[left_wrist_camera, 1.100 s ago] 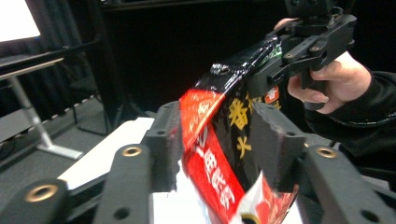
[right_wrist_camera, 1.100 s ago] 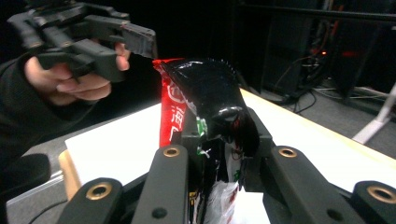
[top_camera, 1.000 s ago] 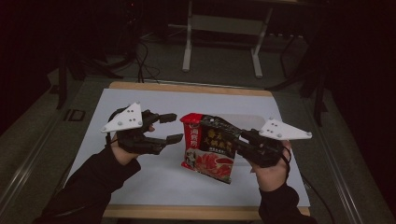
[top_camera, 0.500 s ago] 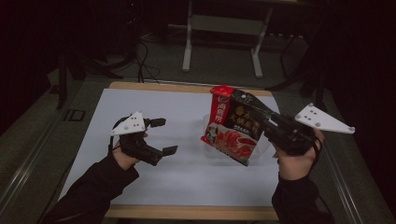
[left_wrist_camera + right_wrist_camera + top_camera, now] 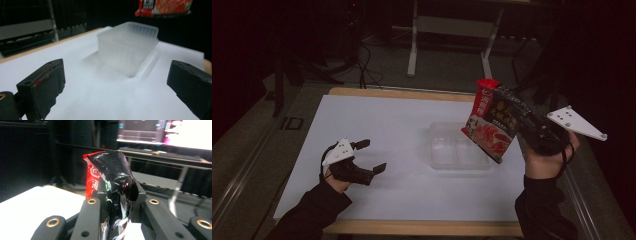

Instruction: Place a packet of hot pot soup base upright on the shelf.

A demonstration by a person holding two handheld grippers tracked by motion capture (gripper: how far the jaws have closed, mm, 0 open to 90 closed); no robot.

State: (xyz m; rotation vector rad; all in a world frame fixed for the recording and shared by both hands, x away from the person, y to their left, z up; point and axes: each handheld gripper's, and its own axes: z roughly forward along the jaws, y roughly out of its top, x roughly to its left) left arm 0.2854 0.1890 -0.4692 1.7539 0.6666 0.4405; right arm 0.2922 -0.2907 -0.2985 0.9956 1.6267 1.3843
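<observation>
A red and black snack packet (image 5: pixel 488 120) hangs in the air over the table's right side, held tilted. My right gripper (image 5: pixel 511 107) is shut on its edge; in the right gripper view the crumpled packet (image 5: pixel 112 185) stands pinched between the two jaws. A clear plastic tray (image 5: pixel 457 146) lies on the white mat just below and left of the packet; in the left gripper view this tray (image 5: pixel 128 47) sits ahead, with the packet (image 5: pixel 165 7) above it. My left gripper (image 5: pixel 372 156) rests low near the mat's front left, open, with nothing between its jaws.
The white mat (image 5: pixel 387 125) covers a wooden table (image 5: pixel 422 227). Metal stand legs (image 5: pixel 414 45) and cables lie on the dark floor behind the table. A lit screen (image 5: pixel 180 132) glows in the background of the right gripper view.
My right gripper has lifted the packet up and to the right, uncovering the clear tray. My left gripper has drawn back toward the front left, open and away from the packet.
</observation>
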